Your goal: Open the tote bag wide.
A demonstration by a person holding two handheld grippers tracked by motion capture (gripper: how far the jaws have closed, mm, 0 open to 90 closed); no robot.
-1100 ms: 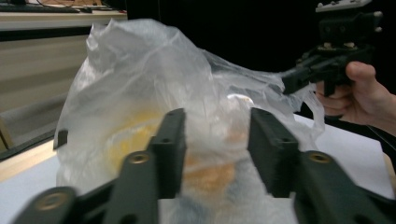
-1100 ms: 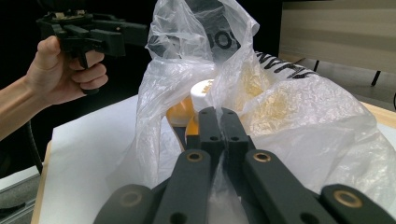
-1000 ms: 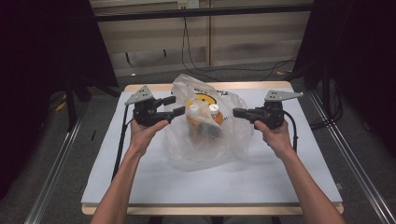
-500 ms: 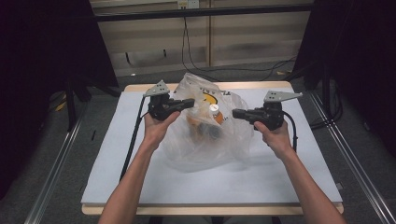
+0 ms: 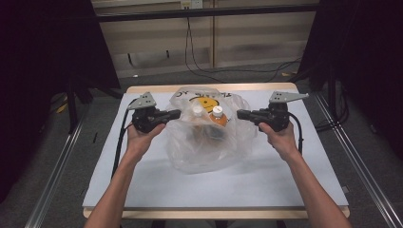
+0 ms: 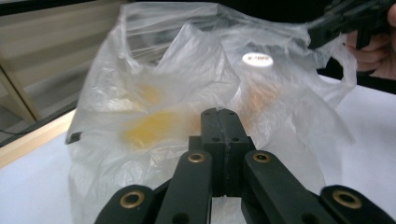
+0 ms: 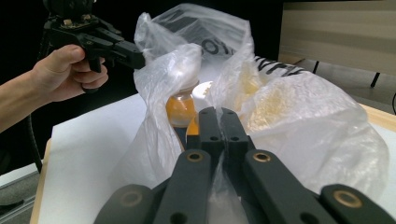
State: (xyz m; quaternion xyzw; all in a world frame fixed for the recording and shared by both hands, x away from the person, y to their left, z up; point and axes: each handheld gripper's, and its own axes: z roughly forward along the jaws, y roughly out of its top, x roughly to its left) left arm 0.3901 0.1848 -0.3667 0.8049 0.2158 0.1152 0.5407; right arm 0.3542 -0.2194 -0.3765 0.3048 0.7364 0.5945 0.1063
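1. The table [image 5: 142, 190], covered in white, takes up the middle and lower part of the high view, with a wooden edge along its far and near sides.
2. The plastic bag [image 5: 209, 142], clear and crumpled, sits at the centre of that view, between the two hands; a yellow face and black lettering show on its upper part.
3. The left gripper [image 5: 177, 113], left of centre in the high view, is clenched on the bag's left edge. Its jaws have just been closing, and in the left gripper view they meet with film pinched between them [image 6: 223, 116].
4. The right gripper [image 5: 240, 114], right of centre, is clamped on the bag's right edge; in the right gripper view, film runs down between its pressed-together jaws [image 7: 217, 116].
5. Two white-capped bottles [image 5: 217, 115], one with orange contents, stand inside the bag near its top.
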